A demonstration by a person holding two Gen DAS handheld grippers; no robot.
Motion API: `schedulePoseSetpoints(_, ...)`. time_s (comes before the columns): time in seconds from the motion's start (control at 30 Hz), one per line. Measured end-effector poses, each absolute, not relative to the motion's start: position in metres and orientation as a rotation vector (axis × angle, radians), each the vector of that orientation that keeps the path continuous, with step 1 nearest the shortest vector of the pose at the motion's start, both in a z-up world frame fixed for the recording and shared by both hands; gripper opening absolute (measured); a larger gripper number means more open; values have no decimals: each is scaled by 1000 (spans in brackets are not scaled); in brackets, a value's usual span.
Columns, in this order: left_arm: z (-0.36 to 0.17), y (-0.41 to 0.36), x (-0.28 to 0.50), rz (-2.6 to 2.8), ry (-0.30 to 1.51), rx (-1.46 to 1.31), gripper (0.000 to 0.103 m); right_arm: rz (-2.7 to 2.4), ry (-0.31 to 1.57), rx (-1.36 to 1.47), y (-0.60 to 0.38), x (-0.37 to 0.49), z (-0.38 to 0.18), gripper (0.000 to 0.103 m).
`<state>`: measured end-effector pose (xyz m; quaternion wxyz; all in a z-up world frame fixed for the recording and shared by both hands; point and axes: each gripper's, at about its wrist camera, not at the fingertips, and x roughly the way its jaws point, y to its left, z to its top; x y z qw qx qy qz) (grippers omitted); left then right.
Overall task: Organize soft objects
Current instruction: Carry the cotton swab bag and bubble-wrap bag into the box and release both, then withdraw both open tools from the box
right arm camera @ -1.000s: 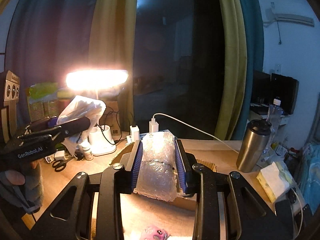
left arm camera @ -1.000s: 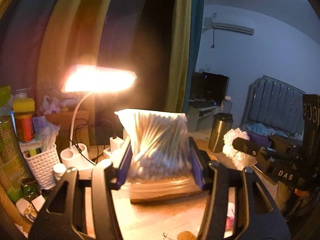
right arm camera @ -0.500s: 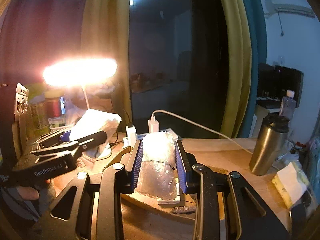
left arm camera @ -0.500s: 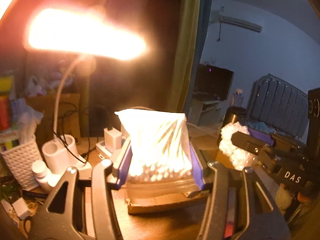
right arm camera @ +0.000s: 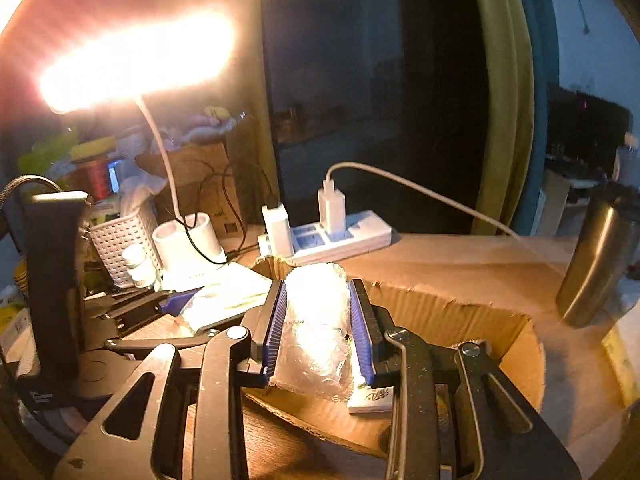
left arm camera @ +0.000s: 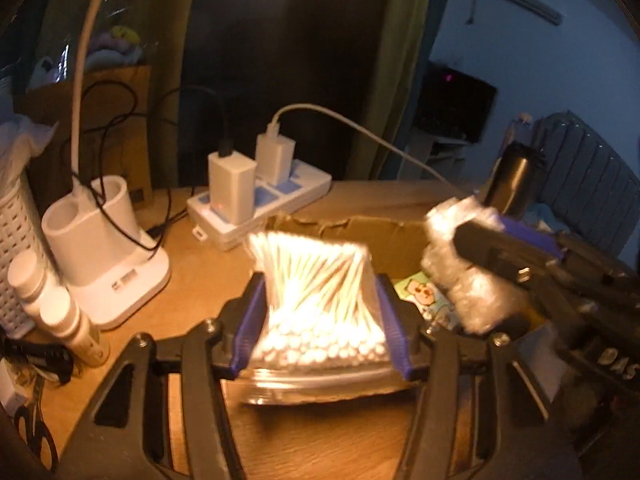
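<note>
the left claw (left arm camera: 320,320) holds a clear bag of cotton swabs (left arm camera: 316,300) between its blue pads, jaws just eased wider, at the near edge of an open cardboard box (right arm camera: 460,308) on the desk (left arm camera: 200,272). the right claw (right arm camera: 318,328) is clamped on a bubble wrap roll (right arm camera: 316,320) over the box. a white power strip (left arm camera: 264,208) lies behind the box.

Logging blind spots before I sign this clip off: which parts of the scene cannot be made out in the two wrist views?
- Cardboard box interior: both views; the bag of cotton swabs, the bubble wrap roll and the fingers cover it.
- Desk lamp head: right wrist, lost in glare; left wrist, cut off by the top edge.
- Whether the left gripper pads press the bag: blurred.
- Steel tumbler: motion-blurred in both views.
</note>
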<state>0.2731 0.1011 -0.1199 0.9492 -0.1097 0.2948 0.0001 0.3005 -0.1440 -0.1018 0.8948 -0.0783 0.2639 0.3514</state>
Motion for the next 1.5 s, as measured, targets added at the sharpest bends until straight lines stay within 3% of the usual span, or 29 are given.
schedulePoseSetpoints(0.23,-118,110,270,-3,613,-283,74,726,566,-148,-145,308,-105,33)
schedulePoseSetpoints(0.4,-108,120,263,9,596,-313,74,723,594,-157,-138,310,-109,35)
schedulePoseSetpoints(0.47,-102,121,258,21,587,-306,74,701,611,-189,-133,312,-111,48)
schedulePoseSetpoints(0.63,-95,122,251,26,562,-302,74,673,568,-190,-143,298,-89,55)
schedulePoseSetpoints(1.5,-28,84,161,-11,377,-207,74,576,414,-172,-214,208,-29,56)
